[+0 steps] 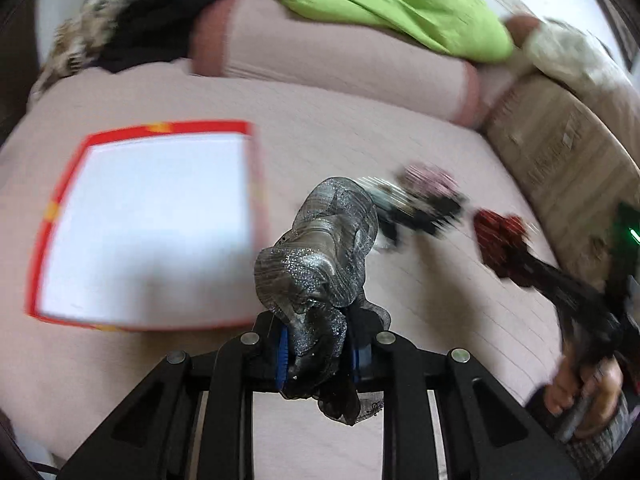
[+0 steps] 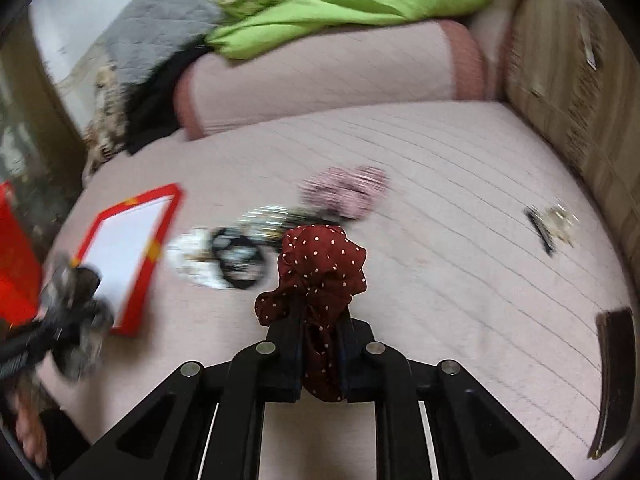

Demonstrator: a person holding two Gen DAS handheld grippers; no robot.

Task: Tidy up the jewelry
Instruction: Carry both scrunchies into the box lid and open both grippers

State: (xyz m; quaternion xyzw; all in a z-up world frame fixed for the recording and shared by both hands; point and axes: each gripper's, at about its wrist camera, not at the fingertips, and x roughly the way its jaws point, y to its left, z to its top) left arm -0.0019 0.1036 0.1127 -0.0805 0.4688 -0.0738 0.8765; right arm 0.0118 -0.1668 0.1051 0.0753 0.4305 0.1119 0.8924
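Note:
My left gripper (image 1: pixel 320 354) is shut on a glittery silver scrunchie (image 1: pixel 320 248), held above the pink bed cover just right of the red-rimmed box with a white inside (image 1: pixel 148 224). My right gripper (image 2: pixel 320 356) is shut on a dark red polka-dot scrunchie (image 2: pixel 322 268); it also shows in the left wrist view (image 1: pixel 500 236). On the cover lie a pink scrunchie (image 2: pixel 346 190), a black-and-white scrunchie (image 2: pixel 238 258), a white one (image 2: pixel 190 258), a beaded piece (image 2: pixel 268 216) and a gold hair clip (image 2: pixel 554 224). The box also shows in the right wrist view (image 2: pixel 128 252).
A pink bolster pillow (image 2: pixel 320 80) lies at the back with a green cloth (image 2: pixel 340 0) on it and a grey quilt (image 2: pixel 160 28) to its left. A beige headboard (image 2: pixel 568 80) runs along the right. A dark flat object (image 2: pixel 612 376) lies at the right edge.

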